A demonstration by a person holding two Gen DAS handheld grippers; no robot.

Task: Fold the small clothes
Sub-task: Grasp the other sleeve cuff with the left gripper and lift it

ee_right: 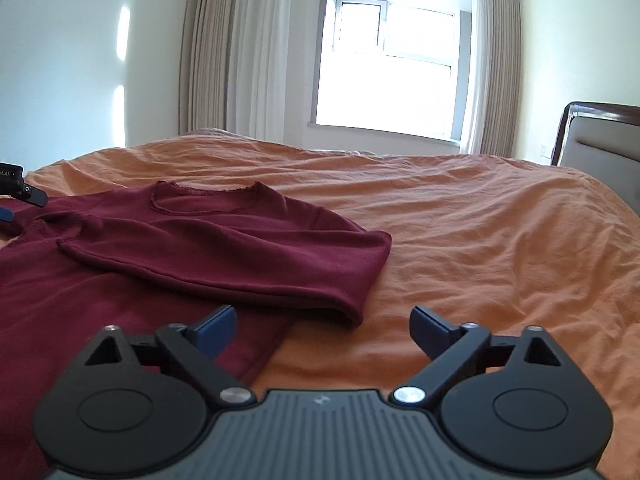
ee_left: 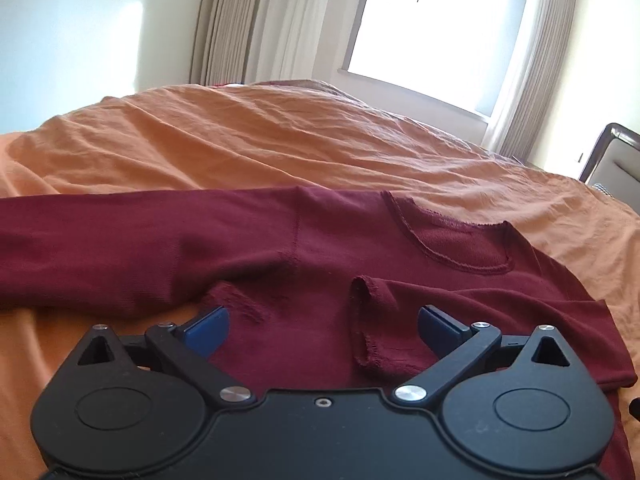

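Note:
A dark red long-sleeved top (ee_left: 320,248) lies flat on the orange bedspread (ee_left: 240,140). In the left wrist view its left sleeve (ee_left: 120,252) stretches out to the left, and the cuff (ee_left: 368,320) of the other sleeve lies on the body. My left gripper (ee_left: 323,322) is open and empty, low over the body near that cuff. In the right wrist view the right sleeve (ee_right: 248,256) is folded across the top (ee_right: 80,300), below the neckline (ee_right: 200,200). My right gripper (ee_right: 323,322) is open and empty over the garment's right edge and the bedspread (ee_right: 460,240).
A padded headboard (ee_right: 600,140) stands at the right. A window (ee_right: 384,64) with beige curtains (ee_right: 224,52) is behind the bed. Part of the left gripper (ee_right: 16,188) shows at the left edge of the right wrist view.

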